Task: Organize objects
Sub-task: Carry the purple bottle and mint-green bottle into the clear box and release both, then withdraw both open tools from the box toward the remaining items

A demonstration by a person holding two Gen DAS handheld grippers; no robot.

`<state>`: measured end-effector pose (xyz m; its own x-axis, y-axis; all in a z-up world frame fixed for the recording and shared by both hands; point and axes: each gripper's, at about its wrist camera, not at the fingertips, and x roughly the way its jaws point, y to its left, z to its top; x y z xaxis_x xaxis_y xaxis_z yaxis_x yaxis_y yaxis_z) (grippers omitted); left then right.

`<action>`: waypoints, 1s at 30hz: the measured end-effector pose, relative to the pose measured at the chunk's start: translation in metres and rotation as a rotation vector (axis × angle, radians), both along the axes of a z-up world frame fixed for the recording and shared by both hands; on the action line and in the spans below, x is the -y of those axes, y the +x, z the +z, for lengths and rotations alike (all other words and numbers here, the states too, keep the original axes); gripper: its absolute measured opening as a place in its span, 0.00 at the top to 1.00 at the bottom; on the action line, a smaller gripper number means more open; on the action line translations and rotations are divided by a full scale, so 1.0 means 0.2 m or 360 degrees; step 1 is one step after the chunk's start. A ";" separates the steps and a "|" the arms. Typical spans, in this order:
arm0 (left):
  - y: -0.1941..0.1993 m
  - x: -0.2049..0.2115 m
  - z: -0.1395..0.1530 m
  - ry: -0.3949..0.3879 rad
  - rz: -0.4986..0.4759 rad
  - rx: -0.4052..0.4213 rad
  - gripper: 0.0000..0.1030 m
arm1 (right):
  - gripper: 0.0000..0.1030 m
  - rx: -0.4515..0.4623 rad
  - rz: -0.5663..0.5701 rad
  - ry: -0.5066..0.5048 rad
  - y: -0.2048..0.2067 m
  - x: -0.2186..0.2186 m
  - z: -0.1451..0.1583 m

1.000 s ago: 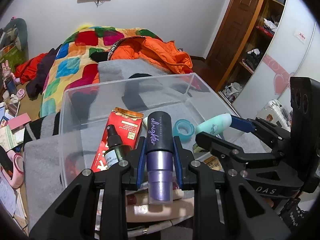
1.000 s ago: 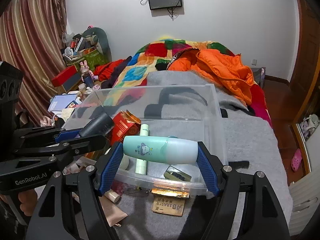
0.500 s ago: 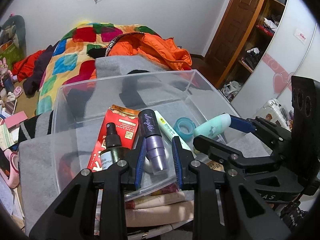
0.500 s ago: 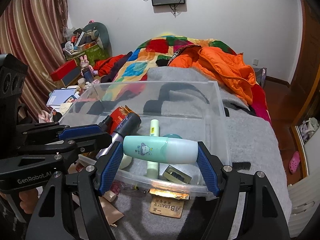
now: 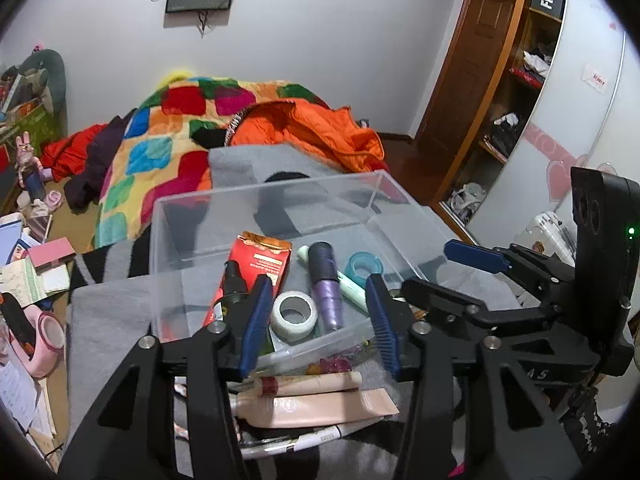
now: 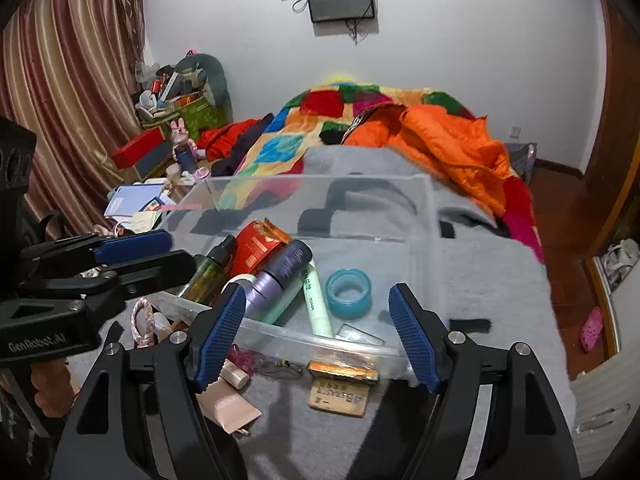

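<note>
Left wrist view
Left gripper: your left gripper (image 5: 319, 300) is standing released. Its jaws have just been opening, and nothing is pressing on the blue pads.
Purple bottle: it is lying on its side inside the clear box (image 5: 224, 216), by the near wall and free of your jaws, dark cap pointing to the far wall.
Neighbours: the white tape roll (image 5: 295, 312) is sitting just beside the bottle against the box's near wall. The red packet (image 5: 260, 256) and the teal tape ring (image 5: 363, 270) are lying either side of it.
Doing it well: you are probably clearing away after the drop, so be lifting straight up over the box's near rim. Dragging back risks a finger catching that rim.
Still loose: the beige tubes (image 5: 316, 402) are lying outside the box, just in front of its near wall.

Right wrist view
Right gripper: your right gripper (image 6: 318, 296) is also gaping wide and carrying nothing, hanging over the box's near rim.
Box contents: the green tube (image 6: 316, 300) is lying beside the purple bottle inside the box. A pale mint shape is showing under the bottle, but I cannot tell what it is.
Next reach: the brown tag (image 6: 338, 396) is lying just outside the box's near wall, under your jaws. It looks flat, so be coming down steeply and pinching it by an edge.
Risk: both grippers are crowding the same near wall, so be moving one at a time.
</note>
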<state>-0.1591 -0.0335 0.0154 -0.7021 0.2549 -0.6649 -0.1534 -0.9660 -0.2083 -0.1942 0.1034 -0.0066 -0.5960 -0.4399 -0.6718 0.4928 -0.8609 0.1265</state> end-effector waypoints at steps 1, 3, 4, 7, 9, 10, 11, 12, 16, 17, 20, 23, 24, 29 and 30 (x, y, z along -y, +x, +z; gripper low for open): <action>0.01 0.01 0.01 0.0001 0.0010 -0.0011 0.48 | 0.28 -0.0016 -0.0011 -0.0002 0.01 -0.01 0.01; 0.05 0.02 0.04 -0.0002 0.0031 -0.0035 0.46 | 0.26 -0.0039 -0.0030 -0.0022 0.03 -0.04 0.04; 0.06 0.03 0.04 -0.0009 0.0043 -0.0046 0.44 | 0.25 -0.0044 -0.0037 -0.0036 0.04 -0.05 0.05; 0.11 0.05 0.07 -0.0041 0.0089 -0.0080 0.31 | 0.24 -0.0068 -0.0061 -0.0049 0.07 -0.08 0.07; 0.15 0.06 0.07 -0.0066 0.0122 -0.0099 0.26 | 0.24 -0.0085 -0.0078 -0.0045 0.08 -0.10 0.08; 0.17 0.07 0.07 -0.0082 0.0132 -0.0103 0.25 | 0.23 -0.0091 -0.0083 -0.0044 0.09 -0.10 0.08; 0.19 0.07 0.07 -0.0096 0.0140 -0.0105 0.25 | 0.23 -0.0095 -0.0086 -0.0043 0.10 -0.11 0.08; 0.21 0.08 0.06 -0.0108 0.0147 -0.0103 0.24 | 0.23 -0.0095 -0.0087 -0.0041 0.11 -0.12 0.07; 0.27 0.12 0.00 -0.0133 0.0174 -0.0069 0.22 | 0.22 -0.0085 -0.0097 -0.0014 0.14 -0.13 0.04; 0.28 0.13 -0.02 -0.0136 0.0182 -0.0057 0.22 | 0.22 -0.0080 -0.0101 -0.0009 0.15 -0.14 0.03; 0.30 0.17 -0.08 -0.0128 0.0215 -0.0002 0.22 | 0.21 -0.0030 -0.0107 -0.0015 0.16 -0.16 -0.02; 0.32 0.21 -0.15 -0.0125 0.0239 0.0051 0.22 | 0.21 0.0026 -0.0107 -0.0011 0.16 -0.17 -0.08; 0.32 0.22 -0.17 -0.0126 0.0245 0.0067 0.22 | 0.21 0.0040 -0.0109 -0.0006 0.15 -0.17 -0.10; 0.32 0.28 -0.29 -0.0113 0.0273 0.0179 0.17 | 0.21 0.0111 -0.0123 0.0020 0.15 -0.18 -0.19; 0.31 0.30 -0.32 -0.0108 0.0277 0.0198 0.17 | 0.21 0.0129 -0.0126 0.0022 0.15 -0.18 -0.20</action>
